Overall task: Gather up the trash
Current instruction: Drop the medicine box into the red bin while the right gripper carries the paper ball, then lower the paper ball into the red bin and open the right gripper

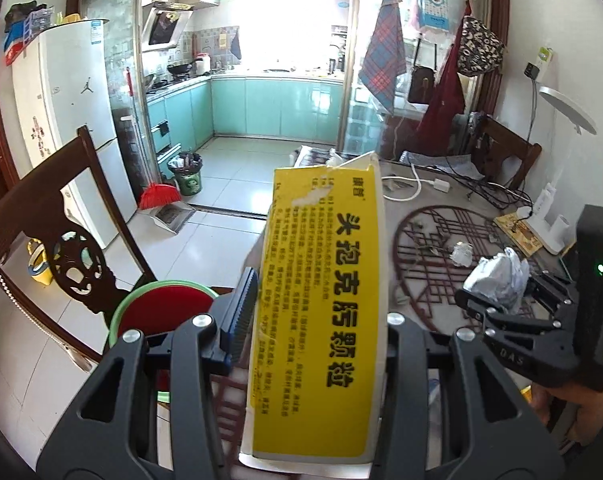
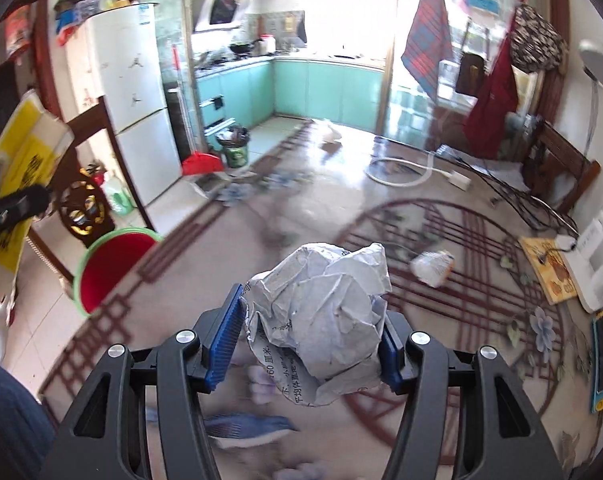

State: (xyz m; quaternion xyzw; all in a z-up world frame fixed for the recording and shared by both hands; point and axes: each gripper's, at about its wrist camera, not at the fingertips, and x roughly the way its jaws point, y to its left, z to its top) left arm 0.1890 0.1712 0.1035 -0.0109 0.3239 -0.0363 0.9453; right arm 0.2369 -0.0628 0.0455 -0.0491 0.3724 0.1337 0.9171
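A long yellow cardboard box (image 1: 321,280) with black print stands between the jaws of my left gripper (image 1: 317,314), which is shut on it above the table's left edge. My right gripper (image 2: 313,332) is shut on a crumpled ball of printed paper (image 2: 321,312), lifted above the patterned table (image 2: 301,208). In the left wrist view the same ball (image 1: 497,276) and the right gripper (image 1: 497,300) show at the right. A smaller crumpled white scrap (image 2: 431,266) lies on the table. A red bucket with a green rim (image 1: 161,312) stands on the floor beside the table.
A dark wooden chair (image 1: 61,216) stands left of the bucket. White cable and adapter (image 2: 441,174), a power strip (image 2: 589,280) and a picture book (image 2: 549,268) lie on the table's far right. A full green bin (image 1: 189,176) and red broom sit by the kitchen doorway.
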